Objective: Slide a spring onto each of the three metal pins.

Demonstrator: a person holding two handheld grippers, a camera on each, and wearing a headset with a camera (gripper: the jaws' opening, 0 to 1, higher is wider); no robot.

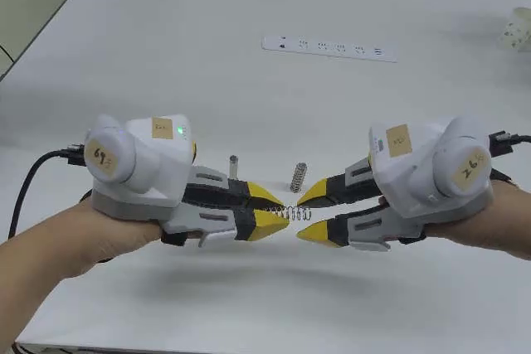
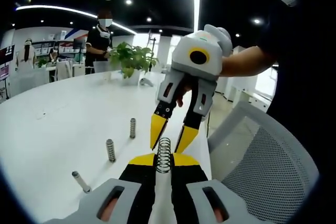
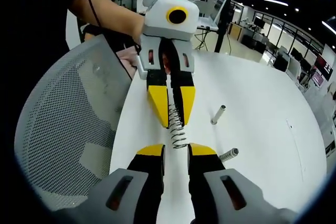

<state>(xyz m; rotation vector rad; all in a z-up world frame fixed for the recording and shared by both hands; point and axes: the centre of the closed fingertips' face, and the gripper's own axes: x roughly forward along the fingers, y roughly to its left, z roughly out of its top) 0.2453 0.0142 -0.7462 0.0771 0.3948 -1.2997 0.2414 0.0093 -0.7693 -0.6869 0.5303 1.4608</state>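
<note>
Left hand-held gripper [image 1: 286, 211] is clenched on a spring [image 1: 295, 213], which lies lengthwise between its yellow tips and sticks out past them. Right hand-held gripper [image 1: 300, 217] faces it tip to tip with jaws released and spread. The spring's free end sits in the gap between them; no clear contact.

Both are held above the counter [image 1: 249, 6]. In the left gripper view, three pins stand on the counter to the left of that gripper's jaws:
- the bare pin [image 2: 81, 181], nearest
- a pin already carrying a spring [image 2: 111, 150], further out
- another spring-covered pin [image 2: 133, 127], beyond that

A power strip [image 1: 329, 47] lies well beyond both hand-held grippers' tips.
</note>
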